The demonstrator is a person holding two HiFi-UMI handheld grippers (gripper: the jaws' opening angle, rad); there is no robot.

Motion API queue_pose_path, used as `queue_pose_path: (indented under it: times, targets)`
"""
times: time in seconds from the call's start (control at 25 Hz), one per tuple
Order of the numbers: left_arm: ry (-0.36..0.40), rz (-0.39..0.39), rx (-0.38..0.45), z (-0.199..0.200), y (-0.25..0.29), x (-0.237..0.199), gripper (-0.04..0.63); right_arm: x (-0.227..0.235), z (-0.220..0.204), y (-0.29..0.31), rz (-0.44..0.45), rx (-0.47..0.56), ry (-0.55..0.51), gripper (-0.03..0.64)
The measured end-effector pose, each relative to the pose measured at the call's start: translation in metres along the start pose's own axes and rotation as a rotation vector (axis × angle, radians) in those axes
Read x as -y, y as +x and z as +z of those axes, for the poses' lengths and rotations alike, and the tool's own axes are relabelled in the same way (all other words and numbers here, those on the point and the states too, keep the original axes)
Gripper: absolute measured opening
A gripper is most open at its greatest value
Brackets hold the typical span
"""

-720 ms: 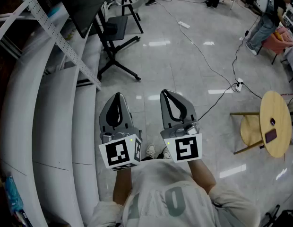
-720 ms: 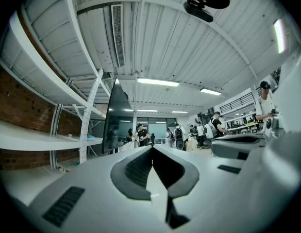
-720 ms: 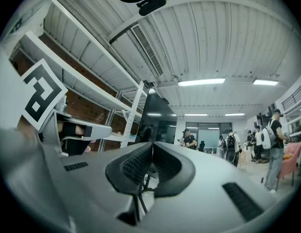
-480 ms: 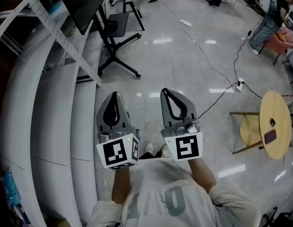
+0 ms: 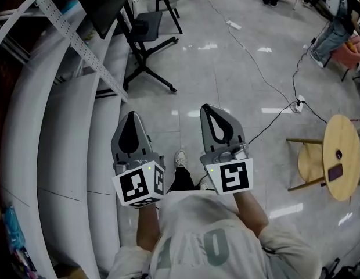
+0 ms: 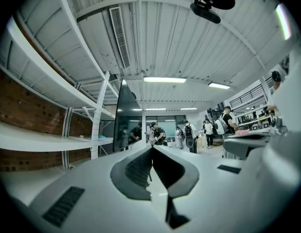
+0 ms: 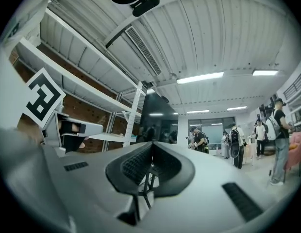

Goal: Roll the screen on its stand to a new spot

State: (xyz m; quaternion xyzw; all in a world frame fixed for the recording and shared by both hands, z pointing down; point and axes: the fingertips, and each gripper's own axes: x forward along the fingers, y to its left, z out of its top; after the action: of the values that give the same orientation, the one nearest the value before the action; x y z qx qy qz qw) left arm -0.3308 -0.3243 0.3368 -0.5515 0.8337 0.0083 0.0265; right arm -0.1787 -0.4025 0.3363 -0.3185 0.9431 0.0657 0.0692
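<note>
The screen (image 5: 107, 2), a dark flat panel on a black stand (image 5: 146, 68) with splayed legs, stands on the glossy floor at the far left of the head view, just beside the white shelving rack (image 5: 64, 132). Both grippers are held side by side in the air well short of the screen, touching neither it nor its stand. The left gripper (image 5: 132, 115) has its jaws pressed together on nothing, and the right gripper (image 5: 211, 107) likewise has its jaws closed and empty. Each gripper view looks along its closed jaws towards the screen, which rises dark and tall beyond the tips. A cable (image 5: 255, 68) runs across the floor to the right of the stand, and a round wooden surface (image 5: 341, 138) sits farther right.
</note>
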Motion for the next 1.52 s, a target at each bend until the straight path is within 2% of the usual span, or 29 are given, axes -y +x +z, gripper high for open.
queue_pose_path:
  times: [0.32, 0.52, 0.76, 0.96, 1.24, 1.52]
  targets:
    - [-0.029, 0.035, 0.03, -0.023, 0.07, -0.052, 0.015, 0.004, -0.027, 0.08, 0.005, 0.024, -0.031, 0.021]
    - [-0.032, 0.039, 0.061, -0.013, 0.147, -0.102, 0.015, -0.003, -0.03, 0.176, 0.019, 0.042, -0.035, 0.021]
    - [-0.007, 0.04, 0.117, 0.013, 0.241, -0.175, 0.015, -0.03, -0.014, 0.307, 0.064, 0.118, -0.03, 0.021]
    - [0.015, 0.034, 0.14, 0.028, 0.304, -0.223, 0.015, -0.042, -0.008, 0.388, 0.065, 0.146, -0.05, 0.021]
    - [0.017, 0.049, 0.133, 0.037, 0.355, -0.245, 0.017, -0.055, -0.011, 0.456, 0.152, 0.163, -0.002, 0.021]
    - [0.006, 0.096, 0.121, 0.037, 0.377, -0.249, 0.017, -0.052, -0.013, 0.488, 0.232, 0.167, 0.042, 0.021]
